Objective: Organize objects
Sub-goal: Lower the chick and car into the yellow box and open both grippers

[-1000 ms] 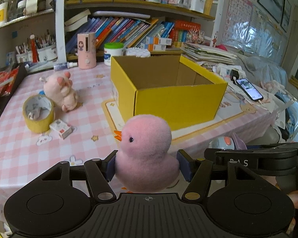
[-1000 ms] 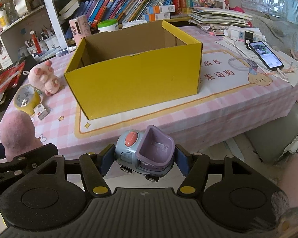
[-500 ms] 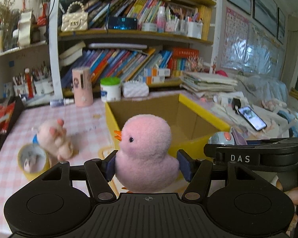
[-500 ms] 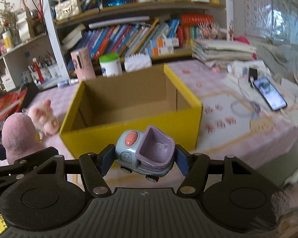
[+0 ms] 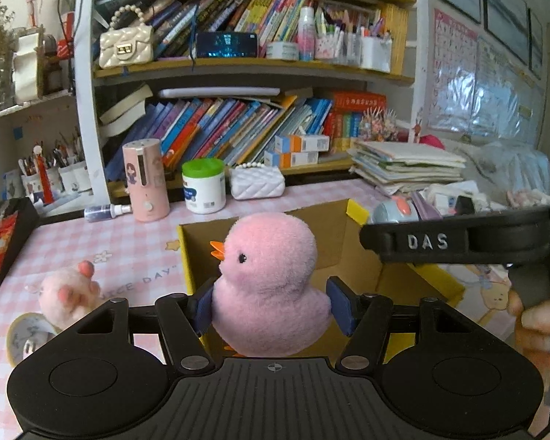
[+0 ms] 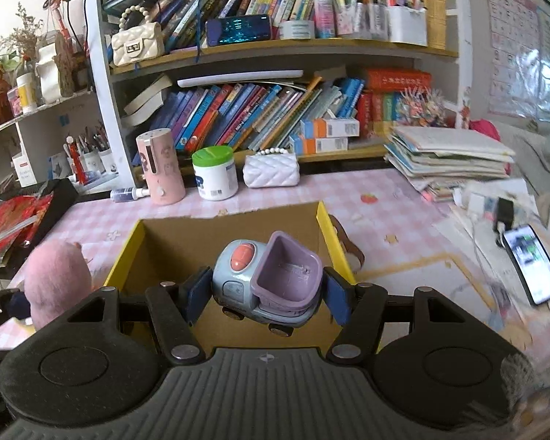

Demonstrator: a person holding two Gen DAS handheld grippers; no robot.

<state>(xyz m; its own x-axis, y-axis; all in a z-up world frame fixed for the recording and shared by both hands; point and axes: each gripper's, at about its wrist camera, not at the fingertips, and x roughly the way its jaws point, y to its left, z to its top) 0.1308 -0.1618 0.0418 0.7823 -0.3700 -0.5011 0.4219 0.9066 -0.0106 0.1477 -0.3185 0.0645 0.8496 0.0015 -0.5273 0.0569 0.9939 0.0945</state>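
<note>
My left gripper (image 5: 273, 310) is shut on a pink plush duck (image 5: 269, 278) and holds it above the near left edge of an open yellow cardboard box (image 5: 189, 264). My right gripper (image 6: 264, 295) is shut on a blue and purple toy car (image 6: 267, 282) and holds it over the box's (image 6: 330, 242) open top. The duck also shows in the right wrist view (image 6: 57, 278), and the car in the left wrist view (image 5: 399, 211). The box's floor is brown and mostly hidden behind the toys.
A pink plush pig (image 5: 68, 291) and a tape roll (image 5: 25, 337) lie left of the box. A pink bottle (image 6: 161, 165), a green-lidded jar (image 6: 214, 172) and a white purse (image 6: 271, 170) stand behind it. A phone (image 6: 531, 264) and a paper stack (image 6: 451, 157) lie at the right.
Both grippers have moved forward and up from the table's front edge to over the box, each keeping its toy. The box now lies directly under them.
</note>
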